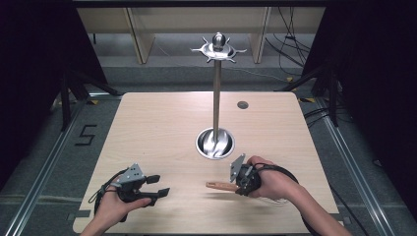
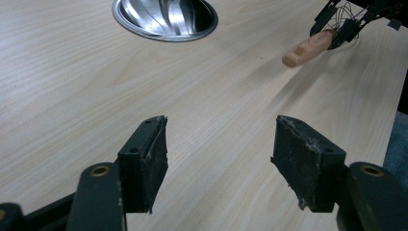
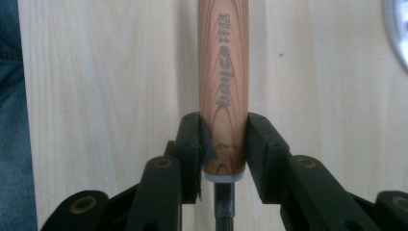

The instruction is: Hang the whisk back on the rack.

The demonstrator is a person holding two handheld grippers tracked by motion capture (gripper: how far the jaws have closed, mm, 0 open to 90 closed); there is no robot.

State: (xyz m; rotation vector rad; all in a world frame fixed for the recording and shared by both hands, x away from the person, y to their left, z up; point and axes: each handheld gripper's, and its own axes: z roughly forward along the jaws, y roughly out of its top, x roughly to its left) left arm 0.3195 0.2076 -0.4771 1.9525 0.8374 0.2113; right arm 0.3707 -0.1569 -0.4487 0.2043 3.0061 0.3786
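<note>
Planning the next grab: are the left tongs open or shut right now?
Open. The left tongs show a wide gap between their two black pads, with bare table visible through it and nothing held.

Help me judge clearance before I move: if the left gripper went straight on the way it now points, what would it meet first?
Probably nothing soon: the left gripper, jaws open, points over bare table. The steel stand base lies left of its line, the wooden handle right; depth is unclear.

Left tongs point(image 2: 221, 161) spread wide, right tongs point(image 3: 223, 144) clamped, both hands low
</note>
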